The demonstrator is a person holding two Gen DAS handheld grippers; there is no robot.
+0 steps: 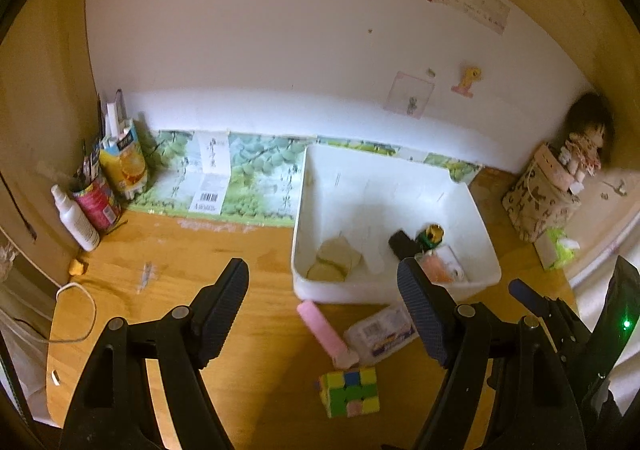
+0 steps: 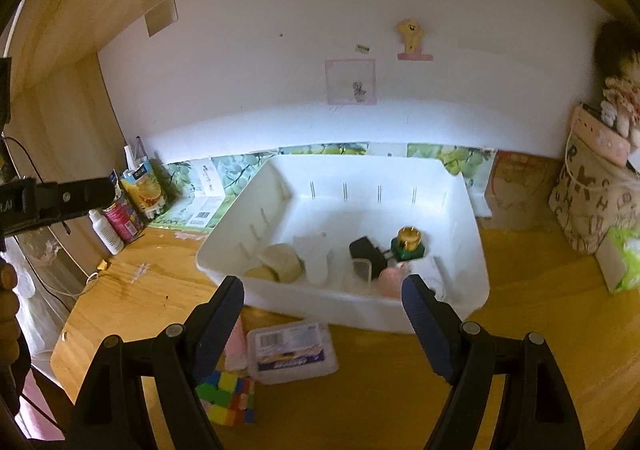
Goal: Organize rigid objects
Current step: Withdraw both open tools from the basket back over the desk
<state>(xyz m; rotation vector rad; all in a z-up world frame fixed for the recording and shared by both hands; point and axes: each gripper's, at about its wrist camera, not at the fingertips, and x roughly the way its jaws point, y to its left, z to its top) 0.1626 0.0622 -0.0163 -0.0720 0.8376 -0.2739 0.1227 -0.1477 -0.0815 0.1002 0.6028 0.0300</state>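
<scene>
Right up close, the left gripper [image 1: 324, 302] has its jaws spread wide with nothing between them, hanging over the wooden desk [image 1: 168, 250]. The right gripper [image 2: 322, 310] is just the same — wide apart, empty, poised in front of the white bin [image 2: 472, 290].

Take the bin as the landmark. Just in front of its near wall lie a pink bar [image 1: 326, 332] and a clear plastic box [image 1: 380, 330], touching each other, and nearer the camera than those sits a colourful puzzle cube [image 1: 350, 390].

Inside the bin: a pale round piece [image 2: 280, 264] toward its left side, a black charger [image 2: 366, 252] near the middle, and a green-and-gold object [image 2: 408, 242] just beside it. Something pink [image 2: 390, 280] rests against the near wall.

Well to the left of the bin, a white bottle [image 1: 76, 217] and cartons [image 1: 124, 161] stand in the corner.
</scene>
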